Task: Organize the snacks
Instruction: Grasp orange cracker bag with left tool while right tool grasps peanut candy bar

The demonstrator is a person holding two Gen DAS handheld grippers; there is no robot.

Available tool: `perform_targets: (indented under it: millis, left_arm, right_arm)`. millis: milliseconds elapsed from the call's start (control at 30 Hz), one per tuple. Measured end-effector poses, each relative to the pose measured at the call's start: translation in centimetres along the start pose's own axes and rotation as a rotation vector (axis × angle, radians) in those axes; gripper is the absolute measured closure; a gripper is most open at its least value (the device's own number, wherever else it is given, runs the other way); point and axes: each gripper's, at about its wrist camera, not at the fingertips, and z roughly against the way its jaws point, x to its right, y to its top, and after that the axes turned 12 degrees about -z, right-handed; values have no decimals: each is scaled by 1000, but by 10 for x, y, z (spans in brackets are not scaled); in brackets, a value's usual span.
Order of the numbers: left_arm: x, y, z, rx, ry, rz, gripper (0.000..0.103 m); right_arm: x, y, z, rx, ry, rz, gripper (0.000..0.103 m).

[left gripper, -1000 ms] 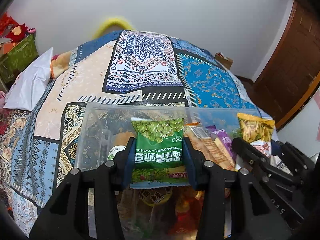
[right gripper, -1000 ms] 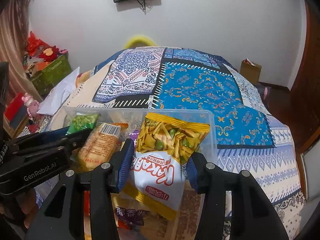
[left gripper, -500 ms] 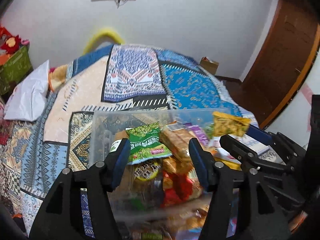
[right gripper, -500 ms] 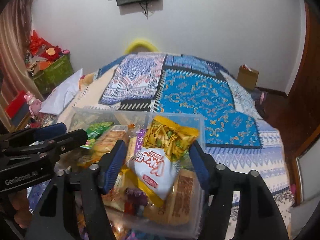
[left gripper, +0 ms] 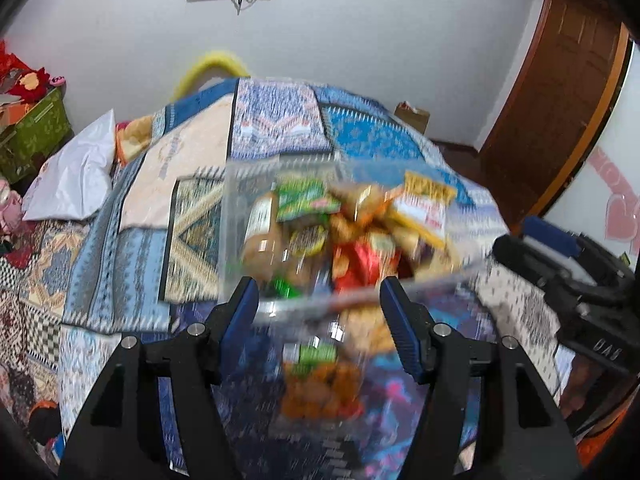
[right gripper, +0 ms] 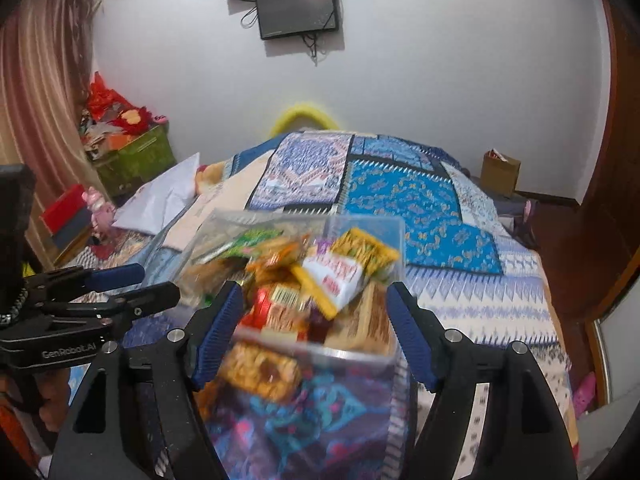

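Right in front of your left gripper the near rim of the clear bin cuts across between the blue pads, which sit wide apart with nothing pinched. Same story on your right gripper: jaws spread, empty, with the bin's near wall and rim just past the tips.

The bin sits on the quilt and it's piled up with snacks. From the left wrist view you've got a green pack up top toward the far left, a yellow and white chip bag off to the right, and something red in the middle, though it's all pretty smeared with blur so I can't read much. Through the near wall you can make out more packets low down, orange-ish, too blurry to name. In the right wrist view the chip bag lies just ahead of your tips on top of the heap.

Your left gripper is off to the left of the right one, held level and pointing across toward the bin's left side. The two are apart, not touching.

Beyond the bin it's open quilt all the way back. Far left there's a white pillow and a green box of stuff, far right a cardboard box and a wooden door. A screen hangs on the back wall.
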Motion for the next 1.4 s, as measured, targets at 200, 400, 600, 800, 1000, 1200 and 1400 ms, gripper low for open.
perform_targets:
  millis: [200, 400, 600, 800, 1000, 1200, 1400]
  left_arm:
    - [6, -36, -16, -83, -33, -14, 40]
    - [18, -57, -42, -156, -82, -13, 40]
    - [26, -55, -58, -169, -44, -33, 39]
    - [17, -66, -78, -202, -75, 7, 32]
    - [23, -72, -73, -150, -47, -47, 40]
    - [3, -78, -58, -125, -28, 7, 44]
    - [-19, -87, -35, -103, 6, 52, 44]
  right_arm:
    - [3, -24, -3, -58, -1, 4, 32]
    - [12, -43, -12, -120, -6, -23, 32]
    - [17, -56, -28, -178, -12, -28, 32]
    - [11, -60, -49, -222, 7, -24, 32]
    - [4, -58, -67, -251, 46, -26, 32]
    - [-1, -64, -79, -307, 110, -52, 49]
    - [-17, -77, -72, -346, 155, -17, 56]
